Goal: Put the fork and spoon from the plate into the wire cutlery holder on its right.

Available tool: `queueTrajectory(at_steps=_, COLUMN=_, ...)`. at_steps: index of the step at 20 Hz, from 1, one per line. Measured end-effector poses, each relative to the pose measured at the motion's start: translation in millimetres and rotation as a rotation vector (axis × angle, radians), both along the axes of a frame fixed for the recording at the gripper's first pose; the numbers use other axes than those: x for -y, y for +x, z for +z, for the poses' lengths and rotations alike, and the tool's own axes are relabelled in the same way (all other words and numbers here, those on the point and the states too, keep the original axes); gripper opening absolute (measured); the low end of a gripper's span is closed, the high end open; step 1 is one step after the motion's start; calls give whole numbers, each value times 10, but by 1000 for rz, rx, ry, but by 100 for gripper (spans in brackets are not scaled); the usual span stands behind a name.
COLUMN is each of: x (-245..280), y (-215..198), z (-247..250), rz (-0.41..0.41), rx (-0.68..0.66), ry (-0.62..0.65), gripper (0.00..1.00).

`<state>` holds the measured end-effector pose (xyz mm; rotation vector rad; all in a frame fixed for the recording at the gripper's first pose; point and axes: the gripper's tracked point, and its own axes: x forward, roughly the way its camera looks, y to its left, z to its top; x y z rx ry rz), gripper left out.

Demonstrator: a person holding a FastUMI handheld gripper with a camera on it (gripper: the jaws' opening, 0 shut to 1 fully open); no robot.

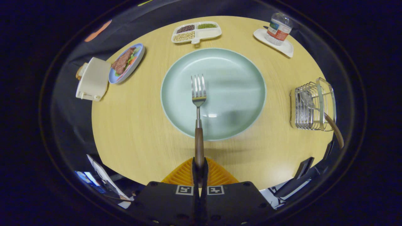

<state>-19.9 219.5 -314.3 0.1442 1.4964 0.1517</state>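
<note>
My gripper (199,166) is shut on the brown wooden handle of the fork (198,103). The fork points straight ahead from the fingers, its steel tines raised over the pale green plate (238,78). The plate lies just beyond the fingers on the round wooden table and has nothing else on it. The wire cutlery holder (309,106) stands to the plate's right near the table edge. A brown-handled utensil (336,130), seemingly the spoon, sits in the holder with its handle sticking out toward me.
A divided white dish of beans (196,32) lies beyond the plate. A blue plate of food (127,62) and a cream box (92,79) sit at the left. A water bottle on a white tray (278,31) stands at the far right.
</note>
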Motion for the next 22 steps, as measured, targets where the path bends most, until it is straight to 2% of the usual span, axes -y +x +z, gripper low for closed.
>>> queueTrajectory(at_steps=11, x=281, y=-46, z=932, rz=-9, rx=91, ry=100, gripper=1)
queueTrajectory(at_steps=18, x=917, y=74, z=1532, rz=-18, rx=191, ry=81, gripper=1)
queueTrajectory(at_steps=22, x=1464, y=106, z=1606, rz=-54, rx=209, ry=54, gripper=1)
